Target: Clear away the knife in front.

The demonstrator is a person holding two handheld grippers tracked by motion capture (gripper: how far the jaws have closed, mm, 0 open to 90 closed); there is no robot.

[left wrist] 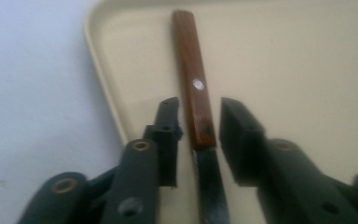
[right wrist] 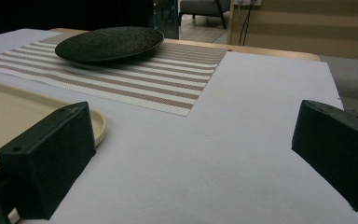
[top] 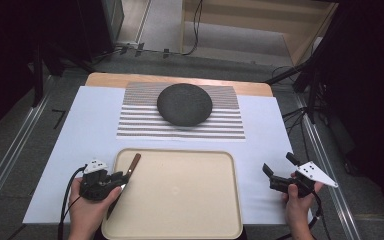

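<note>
Knife (left wrist: 196, 93) lies along the tray's (top: 180, 200) left edge; the left gripper's (left wrist: 199, 122) jaws straddle its wooden handle, slightly spread, not pinching. Right gripper (top: 279, 176) hovers wide open beyond the tray's right edge.

In the left gripper view the knife (left wrist: 197, 98) blade runs off the bottom edge, so its tip is cut off, and the tray (left wrist: 103, 88) is cropped at the top and right. That view is soft, the handle rivets blurred. In the high view the left tool (top: 120, 178) and hand (top: 87, 210) cover most of the blade; the tray's near rim and both forearms leave the bottom edge. In the right gripper view the tray (right wrist: 98, 128) is largely behind that tool's near jaw and cut by the left edge
</note>
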